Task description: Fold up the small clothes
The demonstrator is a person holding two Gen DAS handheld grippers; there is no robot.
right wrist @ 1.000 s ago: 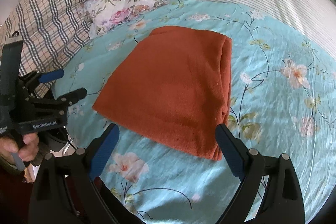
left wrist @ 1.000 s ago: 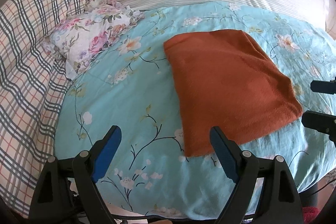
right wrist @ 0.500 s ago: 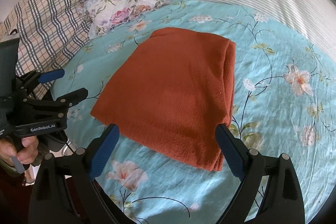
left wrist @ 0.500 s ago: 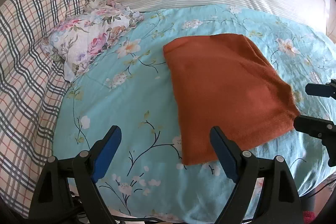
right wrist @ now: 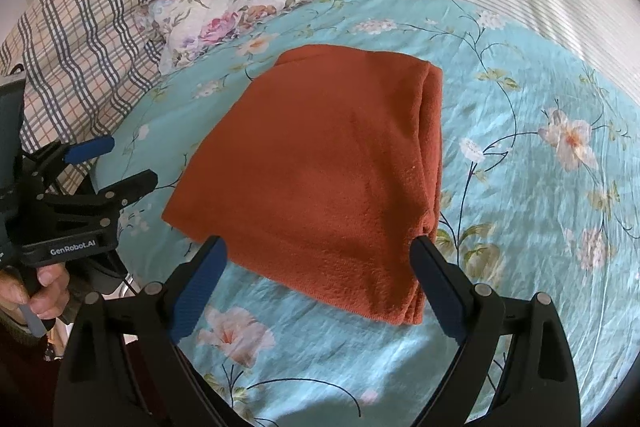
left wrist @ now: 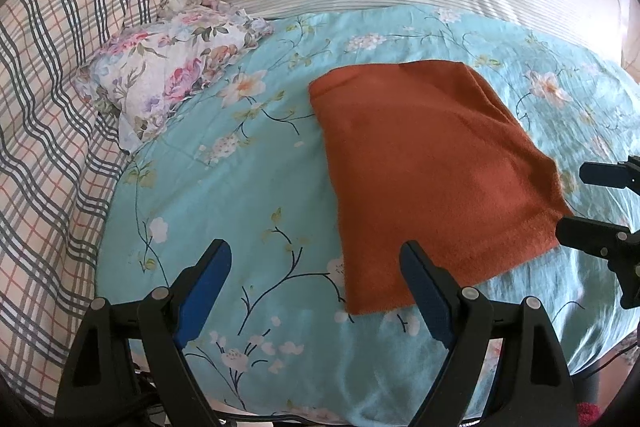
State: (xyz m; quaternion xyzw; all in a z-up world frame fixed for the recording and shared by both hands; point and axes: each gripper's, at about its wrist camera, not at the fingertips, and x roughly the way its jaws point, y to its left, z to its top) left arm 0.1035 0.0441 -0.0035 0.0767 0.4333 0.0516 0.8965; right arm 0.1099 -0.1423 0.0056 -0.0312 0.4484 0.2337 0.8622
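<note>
Orange cloth [right wrist: 320,179] lies folded flat on the floral sheet [right wrist: 520,147]. Left gripper [left wrist: 316,283] and right gripper [right wrist: 320,275] both wide, empty, hovering at its 6 o'clock edge. Judged between folds: next needs a grip there.

The rust-orange cloth [right wrist: 320,179] is fuzzy, matt terry or fleece – nap visible along its folded edge at 3 o'clock. Beneath it the turquoise floral sheet [left wrist: 240,187] looks smooth, thin woven cotton, finely creased. At 10 o'clock lies a soft plaid blanket [left wrist: 52,115]. The left gripper [left wrist: 316,267] is matt black plastic – with ribbed blue pads [left wrist: 424,287].
</note>
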